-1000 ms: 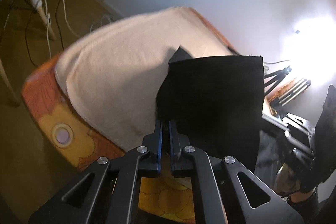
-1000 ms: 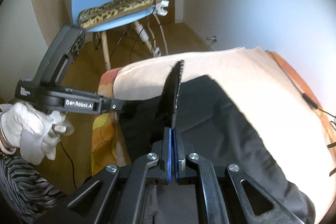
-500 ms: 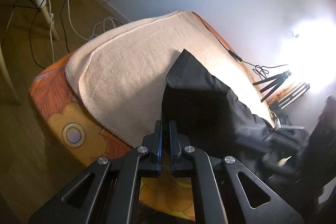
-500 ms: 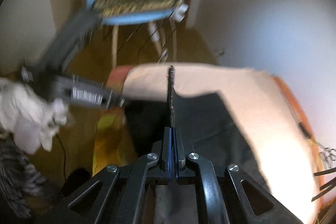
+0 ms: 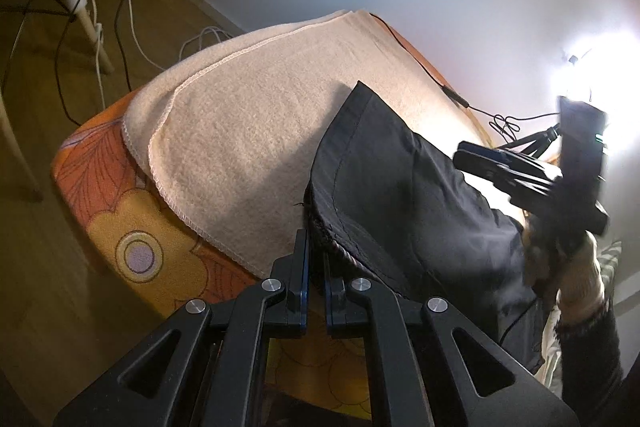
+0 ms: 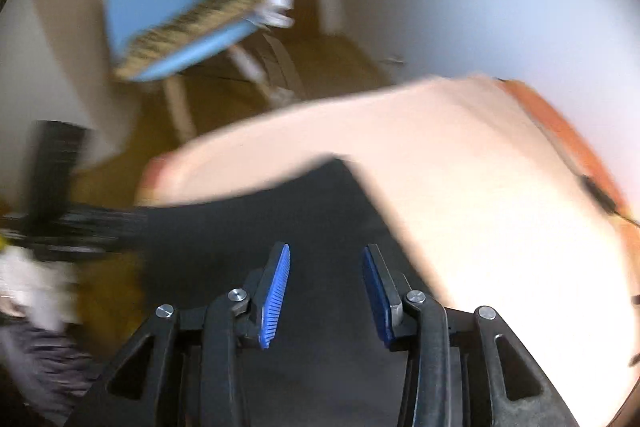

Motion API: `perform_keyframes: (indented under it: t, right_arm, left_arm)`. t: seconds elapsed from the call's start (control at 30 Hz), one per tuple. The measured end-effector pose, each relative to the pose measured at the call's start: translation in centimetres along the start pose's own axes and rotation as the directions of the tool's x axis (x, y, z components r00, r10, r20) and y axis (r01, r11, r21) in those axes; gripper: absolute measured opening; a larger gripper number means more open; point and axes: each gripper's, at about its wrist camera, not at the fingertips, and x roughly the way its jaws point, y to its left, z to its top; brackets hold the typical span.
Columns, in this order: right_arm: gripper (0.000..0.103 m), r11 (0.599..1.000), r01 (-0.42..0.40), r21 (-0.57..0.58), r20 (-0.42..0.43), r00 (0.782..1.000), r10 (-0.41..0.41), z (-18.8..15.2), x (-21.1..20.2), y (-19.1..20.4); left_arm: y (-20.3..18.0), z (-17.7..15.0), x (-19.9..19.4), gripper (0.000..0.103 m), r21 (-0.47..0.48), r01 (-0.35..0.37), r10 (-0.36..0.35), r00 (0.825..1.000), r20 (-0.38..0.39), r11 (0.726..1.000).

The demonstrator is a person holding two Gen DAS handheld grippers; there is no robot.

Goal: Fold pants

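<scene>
Two tools: you have a hand-held gripper in each hand, both over the black pants [image 5: 404,203].
Left hand-held gripper [image 5: 316,247]: your jaws are pinched tight on the hem edge of the pants, at the near side of the bed.
Right hand-held gripper [image 6: 326,283]: your jaws have just been opening; the blue pads [image 6: 276,291] stand apart with no cloth pressed between them, only the dark fabric lying below.
Pants: they lie on the cream towel [image 5: 248,131], one corner raised in a peak toward the wall, the rest running off to your right.
Bed: the towel covers an orange flowered cover [image 5: 120,227] that shows along the near edge.
Your right hand [image 5: 576,275]: gloved, it shows in the left view just beside the pants.
Around you: a blue chair [image 6: 168,11] with a spotted cushion stands on the wooden floor beyond the bed; white and black cables [image 5: 128,11] trail under it.
Far side: a black cord [image 5: 452,91] runs along the bed's edge by the wall, toward a tripod [image 5: 532,139] and a bright lamp.
Right view: it is blurred, so fine detail there cannot be told.
</scene>
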Motion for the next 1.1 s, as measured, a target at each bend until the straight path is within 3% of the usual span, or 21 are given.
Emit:
perform_keyframes:
  t: [0.1,0.23,0.33,0.43,0.53,0.57,0.6,0.67,0.73,0.8,0.83,0.87,0.93,1.1]
  right_arm:
    - [0.039,1.000,0.017,0.022,-0.058,0.998,-0.016,-0.6,1.8,-2.3]
    - [0.035,0.999,0.033,-0.018,-0.085,0.996,-0.034,-1.1,3.1,-2.4]
    - [0.011,0.999,0.041,-0.025,-0.067,0.997,-0.042,-1.0,3.1,-2.2]
    - [0.000,0.993,0.099,-0.067,-0.068,0.992,-0.103,-1.2,3.1,-1.5]
    - [0.000,0.975,0.204,-0.088,-0.072,0.975,-0.210,-0.8,3.4,-1.8]
    - [0.000,0.975,0.207,-0.082,-0.079,0.974,-0.214,-0.9,3.5,-2.2]
    - [0.000,0.982,0.174,-0.073,-0.076,0.981,-0.180,-1.0,3.2,-2.3]
    - [0.001,0.978,0.191,-0.086,-0.063,0.978,-0.197,-1.1,2.6,-1.9]
    - [0.009,0.981,0.182,-0.069,-0.042,0.982,-0.185,-1.2,1.6,-1.3]
    - [0.022,0.990,0.128,-0.061,-0.003,0.992,-0.128,-1.5,-0.1,0.2]
    - [0.028,0.991,0.110,-0.074,0.014,0.994,-0.109,-1.7,-0.9,1.1]
    - [0.030,0.991,0.095,-0.089,0.023,0.995,-0.094,-2.1,-1.6,2.0]
    - [0.030,0.990,0.076,-0.120,0.026,0.997,-0.073,-3.2,-2.8,3.5]
    - [0.030,0.994,0.053,-0.092,0.026,0.998,-0.051,-5.2,-4.8,4.5]
  left_arm:
    - [0.0,-0.1,0.4,0.004,0.004,-0.008,0.008,1.000,-0.005,1.000]
    - [0.1,0.0,0.3,0.004,0.003,-0.005,0.005,1.000,-0.001,1.000]
    - [0.1,-0.1,0.4,0.004,-0.001,-0.005,0.005,1.000,0.000,1.000]
    - [0.3,0.0,0.3,0.004,-0.021,0.013,-0.013,1.000,0.005,1.000]
    - [0.7,0.1,0.2,0.004,-0.043,0.049,-0.049,0.999,0.002,0.998]
    - [0.8,0.2,0.0,0.004,-0.049,0.057,-0.057,0.998,0.005,0.997]
    - [0.9,0.2,-0.2,0.004,-0.061,0.067,-0.066,0.998,0.010,0.996]
    - [1.4,0.3,-0.4,0.006,-0.097,0.088,-0.087,0.996,0.019,0.991]
    - [1.9,0.5,-0.5,0.006,-0.136,0.122,-0.120,0.992,0.024,0.983]
    - [2.0,0.6,-0.5,0.016,-0.164,0.144,-0.143,0.990,0.023,0.976]
    - [2.1,0.6,-0.6,0.028,-0.176,0.154,-0.152,0.988,0.024,0.972]
    - [2.1,0.6,-0.6,0.035,-0.186,0.160,-0.159,0.987,0.024,0.969]
    - [2.4,0.5,-0.7,0.037,-0.214,0.177,-0.177,0.984,0.018,0.961]
    - [2.9,0.3,-1.4,0.038,-0.249,0.186,-0.183,0.982,0.037,0.950]
